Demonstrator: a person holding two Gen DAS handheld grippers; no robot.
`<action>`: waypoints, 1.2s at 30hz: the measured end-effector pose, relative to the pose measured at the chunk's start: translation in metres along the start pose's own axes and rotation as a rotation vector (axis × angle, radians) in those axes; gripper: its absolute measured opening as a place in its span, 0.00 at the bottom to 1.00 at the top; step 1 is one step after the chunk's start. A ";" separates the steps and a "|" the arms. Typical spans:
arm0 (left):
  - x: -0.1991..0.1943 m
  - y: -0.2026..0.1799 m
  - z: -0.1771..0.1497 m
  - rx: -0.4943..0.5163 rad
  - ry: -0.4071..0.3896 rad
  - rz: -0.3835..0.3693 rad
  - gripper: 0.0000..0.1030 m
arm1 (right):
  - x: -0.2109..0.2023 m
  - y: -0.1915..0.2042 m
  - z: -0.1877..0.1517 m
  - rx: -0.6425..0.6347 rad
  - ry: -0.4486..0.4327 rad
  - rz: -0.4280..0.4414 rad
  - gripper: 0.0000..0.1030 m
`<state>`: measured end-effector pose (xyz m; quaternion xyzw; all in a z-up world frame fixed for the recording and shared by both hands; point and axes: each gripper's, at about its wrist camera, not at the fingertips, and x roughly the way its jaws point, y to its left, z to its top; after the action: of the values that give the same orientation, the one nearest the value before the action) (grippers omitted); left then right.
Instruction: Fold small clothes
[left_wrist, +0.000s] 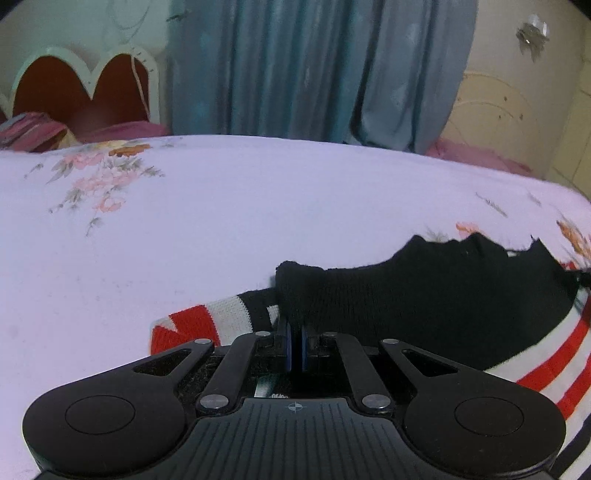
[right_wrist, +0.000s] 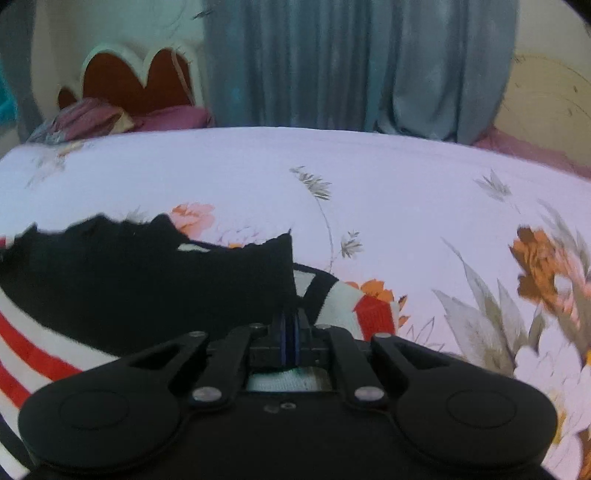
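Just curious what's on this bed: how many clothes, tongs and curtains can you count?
Striped knit garment: 1
Tongs: 2, left tongs and right tongs, both pinching the garment's black edge
Blue curtain: 1
Total: 4

The black sweater (left_wrist: 424, 302) runs off the frame's right edge beyond the left gripper (left_wrist: 294, 332), whose fingertips it hides.

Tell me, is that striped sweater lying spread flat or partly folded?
Partly folded: the sweater has its black upper part doubled over the red and white stripes, with a striped cuff poking out beneath.
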<state>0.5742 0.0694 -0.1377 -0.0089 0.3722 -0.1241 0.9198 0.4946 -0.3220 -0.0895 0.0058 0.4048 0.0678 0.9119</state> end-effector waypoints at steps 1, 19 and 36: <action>-0.001 0.001 0.000 0.001 -0.002 0.000 0.04 | -0.001 -0.001 0.001 0.014 0.003 -0.001 0.04; -0.013 -0.066 -0.013 0.090 0.011 0.019 0.71 | 0.007 0.109 -0.003 -0.174 0.020 0.119 0.39; -0.053 -0.103 -0.050 0.107 -0.003 -0.028 0.69 | -0.034 0.134 -0.046 -0.179 -0.006 0.106 0.40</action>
<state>0.4801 -0.0146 -0.1265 0.0351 0.3636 -0.1565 0.9176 0.4221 -0.1957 -0.0866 -0.0540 0.3934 0.1518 0.9051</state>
